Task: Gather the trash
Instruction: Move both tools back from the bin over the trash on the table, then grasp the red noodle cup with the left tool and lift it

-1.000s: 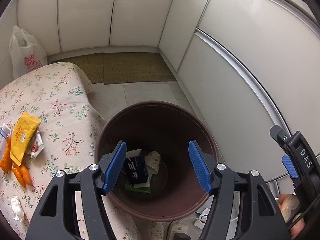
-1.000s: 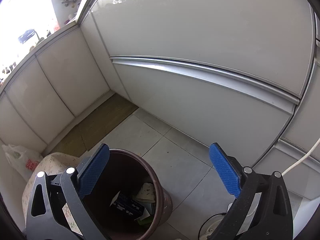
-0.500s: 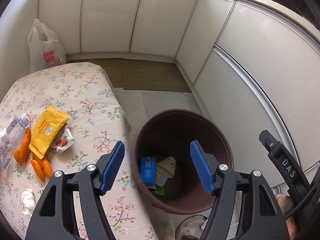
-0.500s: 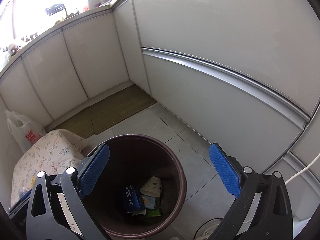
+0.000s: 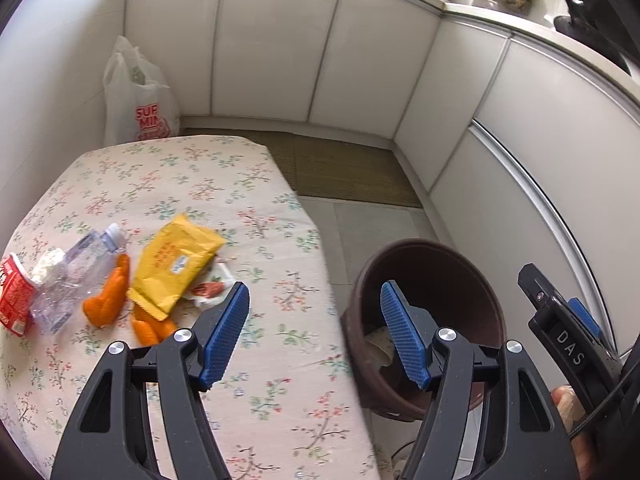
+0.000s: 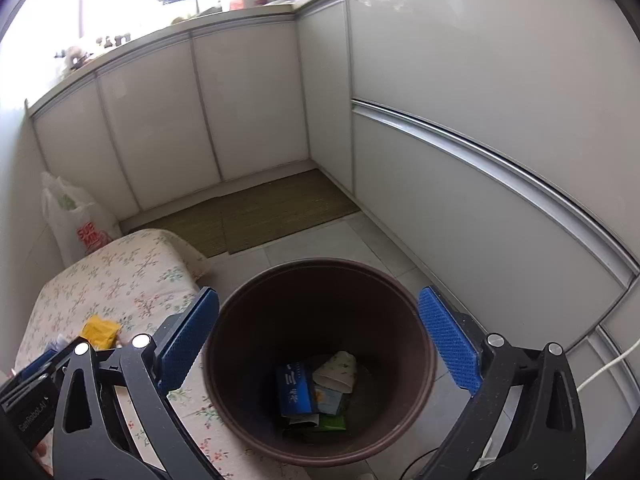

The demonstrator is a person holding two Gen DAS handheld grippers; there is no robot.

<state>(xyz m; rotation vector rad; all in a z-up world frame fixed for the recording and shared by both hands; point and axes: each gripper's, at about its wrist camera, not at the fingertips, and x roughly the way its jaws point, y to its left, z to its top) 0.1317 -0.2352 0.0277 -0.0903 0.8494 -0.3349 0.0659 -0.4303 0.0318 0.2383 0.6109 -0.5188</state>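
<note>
We've got the left claw (image 5: pixel 314 334) hanging released over the right edge of the floral-cloth worktop (image 5: pixel 180 184), its blue pads standing apart with nothing between them. Near the worktop's left edge sits the trash: a yellow snack wrapper (image 5: pixel 176 266) lying flat, a small white sachet (image 5: pixel 212 288) tucked against its right side, orange peel pieces (image 5: pixel 110 296) touching its lower left, a crushed clear plastic bottle (image 5: pixel 74 276) just beside them, and a red packet (image 5: pixel 14 300) at the very edge. Over on our right side, the right claw (image 6: pixel 318 340) is released too, jaws wide, poised above the brown bin (image 6: pixel 240 400), which stands on the tiled floor against the worktop's right edge. Down inside it we see a blue carton (image 6: pixel 294 390), a paper cup (image 6: pixel 338 370) on its side and a green wrapper (image 6: pixel 332 422). A white shopping bag (image 5: pixel 136 100) stands in the far corner beyond the worktop.
</note>
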